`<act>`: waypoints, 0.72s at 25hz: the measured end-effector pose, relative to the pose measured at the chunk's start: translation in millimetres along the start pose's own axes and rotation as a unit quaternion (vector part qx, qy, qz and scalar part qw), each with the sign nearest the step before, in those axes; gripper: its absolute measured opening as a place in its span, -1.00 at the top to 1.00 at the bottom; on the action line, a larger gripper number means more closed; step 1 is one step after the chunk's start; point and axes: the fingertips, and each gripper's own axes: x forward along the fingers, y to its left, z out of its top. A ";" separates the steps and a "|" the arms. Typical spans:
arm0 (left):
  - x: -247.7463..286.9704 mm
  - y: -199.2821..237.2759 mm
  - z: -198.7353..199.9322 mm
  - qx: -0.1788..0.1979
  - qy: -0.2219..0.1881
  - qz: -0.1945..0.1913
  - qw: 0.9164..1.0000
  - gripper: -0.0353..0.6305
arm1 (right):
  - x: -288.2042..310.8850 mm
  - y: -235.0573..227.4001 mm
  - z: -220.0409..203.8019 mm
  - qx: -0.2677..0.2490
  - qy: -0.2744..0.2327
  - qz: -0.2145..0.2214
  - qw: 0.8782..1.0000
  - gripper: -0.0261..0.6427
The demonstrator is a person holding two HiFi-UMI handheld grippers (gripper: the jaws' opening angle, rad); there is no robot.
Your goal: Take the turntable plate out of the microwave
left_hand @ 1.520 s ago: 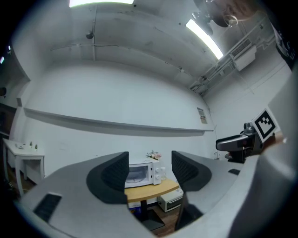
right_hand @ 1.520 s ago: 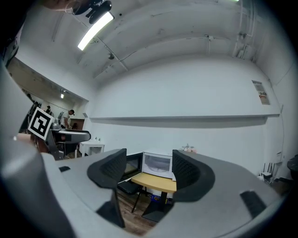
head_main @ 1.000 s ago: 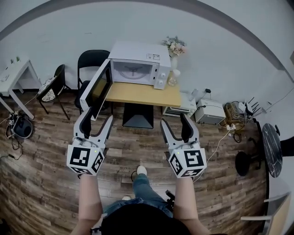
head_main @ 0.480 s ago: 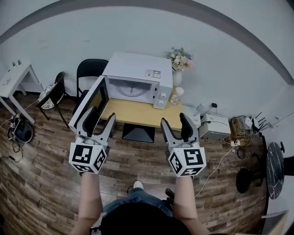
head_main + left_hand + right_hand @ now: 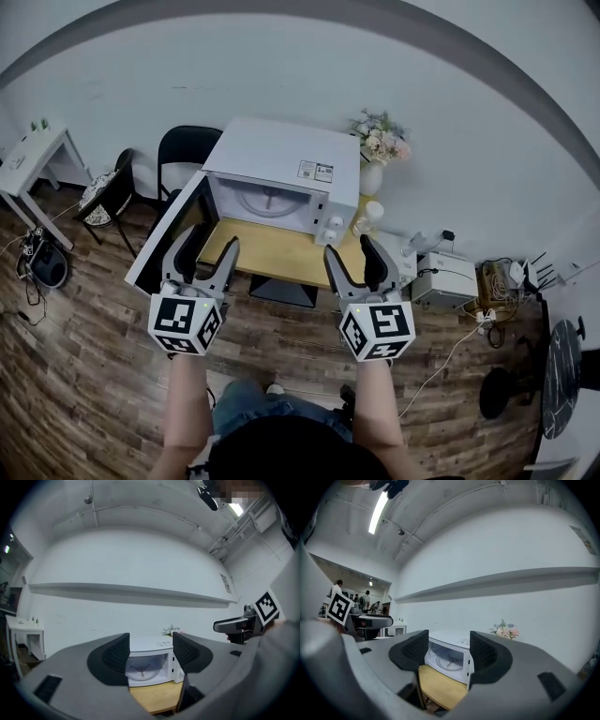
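The white microwave (image 5: 277,178) stands on a wooden table (image 5: 281,253) with its door (image 5: 161,242) swung open to the left. The clear turntable plate (image 5: 265,200) lies inside on its ring, also visible in the left gripper view (image 5: 140,670) and the right gripper view (image 5: 450,660). My left gripper (image 5: 208,242) is open and empty, held level before the door's edge. My right gripper (image 5: 351,248) is open too; its jaws have just been closing a little with nothing between them. Both are short of the table and touch nothing.
A vase of flowers (image 5: 380,150) and a small white bottle (image 5: 372,216) stand at the microwave's right. Black chairs (image 5: 187,141) and a white side table (image 5: 28,155) are at the left. A white box (image 5: 445,277) and cables lie on the floor at the right.
Both grippers have moved forward toward the microwave together with the person. The microwave now looks larger and nearer, its door edge just past the left gripper's tips.
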 end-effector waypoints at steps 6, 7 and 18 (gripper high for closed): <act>20.0 15.2 -40.7 -0.058 0.033 0.004 0.998 0.07 | 25.6 9.2 -33.5 0.007 0.035 0.017 0.999 0.07; 24.7 17.4 -47.0 -0.062 0.039 0.002 0.997 0.07 | 31.3 9.5 -38.8 0.011 0.040 0.016 0.999 0.08; 97.2 49.7 -116.9 -0.104 0.109 -0.048 0.987 0.07 | 107.8 25.6 -106.2 0.085 0.114 0.007 0.990 0.11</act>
